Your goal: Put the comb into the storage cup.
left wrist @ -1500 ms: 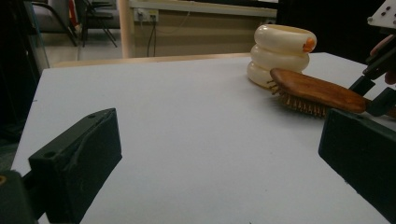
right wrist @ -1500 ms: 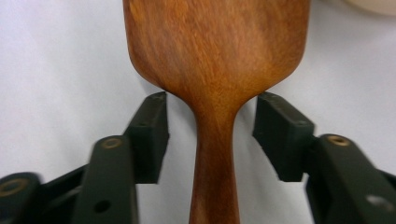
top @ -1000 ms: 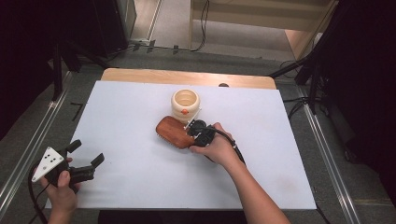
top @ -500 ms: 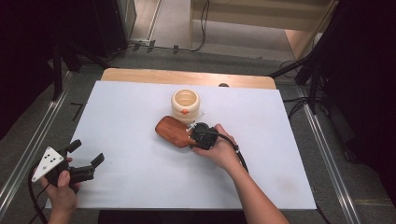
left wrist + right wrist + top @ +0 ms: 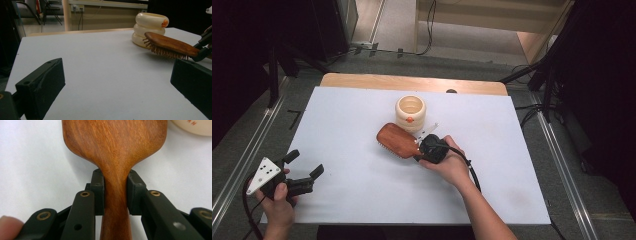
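Observation:
A wooden hairbrush (image 5: 394, 140) lies bristles down on the white table (image 5: 362, 200), its head close to a cream ringed pot (image 5: 410, 112). My right gripper (image 5: 418, 152) is shut on the brush's narrow handle. In the right gripper view the two pads (image 5: 98, 192) press the handle of the brush (image 5: 115, 142) from both sides. My left gripper (image 5: 307, 162) rests at the table's front left corner, open and holding nothing. In the left gripper view, the brush (image 5: 170, 45) and the pot (image 5: 150, 27) lie far beyond its wide jaws (image 5: 117, 85).
The pot (image 5: 195, 126) has an orange knob on its side. A wooden strip (image 5: 412, 82) runs along the table's far edge. Metal rails (image 5: 562, 160) flank both sides, with cables on the floor beyond. The white sheet around the brush is bare.
My right hand has edged slightly toward the front right at the brush handle. The brush, the pot and the left gripper stay where they were.

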Action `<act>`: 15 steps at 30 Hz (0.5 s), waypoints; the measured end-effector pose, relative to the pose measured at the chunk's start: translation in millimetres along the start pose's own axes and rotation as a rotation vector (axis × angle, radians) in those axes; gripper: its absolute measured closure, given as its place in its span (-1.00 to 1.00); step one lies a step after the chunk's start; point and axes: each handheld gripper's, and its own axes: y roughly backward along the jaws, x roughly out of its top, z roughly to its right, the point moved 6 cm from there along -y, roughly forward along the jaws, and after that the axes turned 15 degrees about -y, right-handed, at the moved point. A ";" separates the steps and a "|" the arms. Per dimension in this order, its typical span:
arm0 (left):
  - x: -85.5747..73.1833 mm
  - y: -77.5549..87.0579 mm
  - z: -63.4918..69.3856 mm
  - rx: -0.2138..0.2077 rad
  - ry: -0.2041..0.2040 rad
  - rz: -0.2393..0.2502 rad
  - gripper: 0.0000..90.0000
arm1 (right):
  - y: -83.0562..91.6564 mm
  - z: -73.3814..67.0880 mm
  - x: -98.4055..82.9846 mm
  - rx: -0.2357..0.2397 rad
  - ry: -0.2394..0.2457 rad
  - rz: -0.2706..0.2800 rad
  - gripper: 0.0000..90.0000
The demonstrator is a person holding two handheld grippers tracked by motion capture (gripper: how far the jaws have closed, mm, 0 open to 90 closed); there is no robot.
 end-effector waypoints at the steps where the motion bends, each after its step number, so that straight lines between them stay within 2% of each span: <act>1: 0.0 0.0 0.0 0.000 0.000 0.000 -1.00 | 0.9 -0.1 -0.1 0.002 0.002 0.014 0.55; 7: 0.0 -0.4 0.4 -0.001 -0.003 -0.001 -1.00 | 9.9 -5.0 -1.4 0.024 0.007 0.097 0.55; 13: -0.1 -0.5 0.8 0.000 -0.008 -0.005 -1.00 | 16.5 -7.8 -1.9 0.029 0.016 0.143 0.55; 15: -0.2 -0.5 0.7 -0.001 -0.008 -0.005 -1.00 | 19.9 -8.4 -2.2 0.034 0.004 0.156 0.55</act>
